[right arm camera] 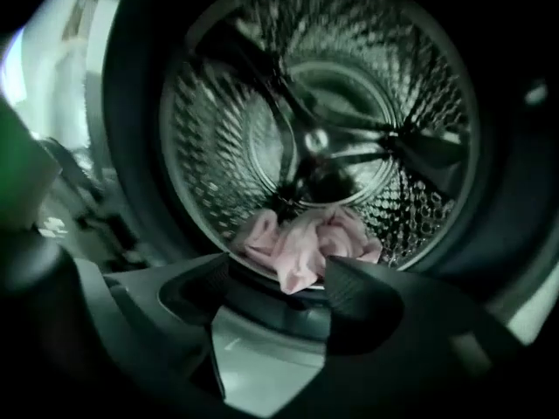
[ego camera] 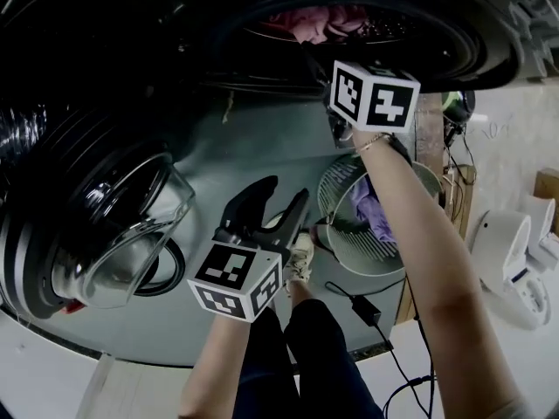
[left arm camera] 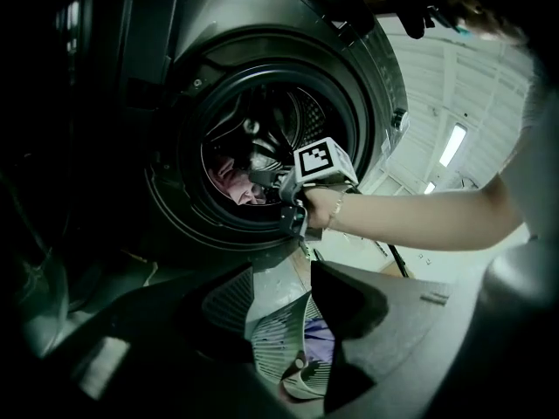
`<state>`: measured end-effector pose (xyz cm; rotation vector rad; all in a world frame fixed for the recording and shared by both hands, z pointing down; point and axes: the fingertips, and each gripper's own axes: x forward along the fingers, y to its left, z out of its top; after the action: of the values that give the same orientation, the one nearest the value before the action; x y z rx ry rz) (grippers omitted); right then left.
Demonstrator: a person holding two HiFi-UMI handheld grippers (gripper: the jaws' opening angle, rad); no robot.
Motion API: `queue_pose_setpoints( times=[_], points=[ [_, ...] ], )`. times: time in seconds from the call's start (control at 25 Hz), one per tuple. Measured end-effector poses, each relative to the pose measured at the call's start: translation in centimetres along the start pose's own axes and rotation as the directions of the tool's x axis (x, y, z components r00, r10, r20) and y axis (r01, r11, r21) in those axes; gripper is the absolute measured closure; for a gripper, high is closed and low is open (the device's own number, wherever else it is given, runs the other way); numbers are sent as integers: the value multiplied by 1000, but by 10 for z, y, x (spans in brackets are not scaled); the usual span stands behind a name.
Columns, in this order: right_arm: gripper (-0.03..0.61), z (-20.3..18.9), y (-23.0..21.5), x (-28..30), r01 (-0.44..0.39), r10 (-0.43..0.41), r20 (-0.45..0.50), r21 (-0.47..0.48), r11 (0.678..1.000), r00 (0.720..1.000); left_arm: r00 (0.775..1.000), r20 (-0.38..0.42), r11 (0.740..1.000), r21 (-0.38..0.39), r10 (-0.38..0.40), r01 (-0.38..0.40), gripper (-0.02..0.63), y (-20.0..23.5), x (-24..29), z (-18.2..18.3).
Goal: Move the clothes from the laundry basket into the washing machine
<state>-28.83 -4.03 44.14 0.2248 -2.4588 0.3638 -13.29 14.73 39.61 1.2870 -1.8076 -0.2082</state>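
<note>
Head view: washing machine (ego camera: pixel 262 138) had its door (ego camera: pixel 113 234) swung open at left, and a pink garment (ego camera: pixel 306 23) lay in the drum (ego camera: pixel 384 26). The right claw (ego camera: pixel 327 81) was at the drum mouth. The left claw (ego camera: pixel 278 201) hung over the floor (ego camera: pixel 218 147) in front of the machine, released and empty. The laundry basket (ego camera: pixel 336 177) stood on the floor by the machine's front, with a purple garment (ego camera: pixel 371 208) inside it. Left claw view: jaws apart with nothing between them, the basket and purple garment below, well apart from the tips. Whether more lay under the purple garment couldn't be told. Right claw view: jaws apart and empty, with the pink garment heaped at the drum's front lower edge, one fold draped over the lip, clear of the pads. Judgement: partly done, one item delivered and released, at least one to fetch. Next cycle would start at the basket.
</note>
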Motion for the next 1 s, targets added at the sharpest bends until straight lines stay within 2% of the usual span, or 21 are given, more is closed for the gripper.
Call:
queue_pose_setpoints(
  times=[0.12, 0.2, 0.36, 0.48, 0.6, 0.72, 0.8, 0.92, 1.0],
  points=[
    [236, -11, 21, -52, -117, 117, 7, -22, 993, 993, 999, -35, 999, 42, -18, 19, 405, -15, 0, 1],
    [307, -27, 22, -88, -153, 152, -18, -23, 988, 988, 998, -53, 996, 84, -28, 32, 405, -29, 1, 2],
    [413, -64, 0, -157, -94, 95, -31, 41, 995, 995, 993, -95, 977, 192, -71, 88, 405, -62, 6, 0],
    [549, -91, -17, -204, -39, 40, -8, 134, 990, 999, 984, -148, 959, 249, -102, 137, 407, -87, 12, -11],
    [551, -115, -26, -254, -9, 2, 33, 218, 976, 999, 963, -229, 935, 290, -140, 205, 420, -116, 21, -27],
    [551, -149, -42, -303, 130, -139, 17, 245, 961, 990, 914, -340, 885, 325, -220, 334, 444, -152, 39, -53],
    [551, -180, -56, -335, 204, -215, 2, 305, 930, 977, 877, -412, 850, 344, -247, 400, 460, -172, 56, -79],
    [551, -239, -74, -375, 321, -336, -43, 430, 844, 941, 814, -521, 783, 382, -256, 491, 471, -196, 82, -118],
    [551, -277, -78, -400, 380, -392, -87, 503, 776, 916, 762, -595, 743, 382, -257, 549, 471, -213, 95, -149]
  ],
)
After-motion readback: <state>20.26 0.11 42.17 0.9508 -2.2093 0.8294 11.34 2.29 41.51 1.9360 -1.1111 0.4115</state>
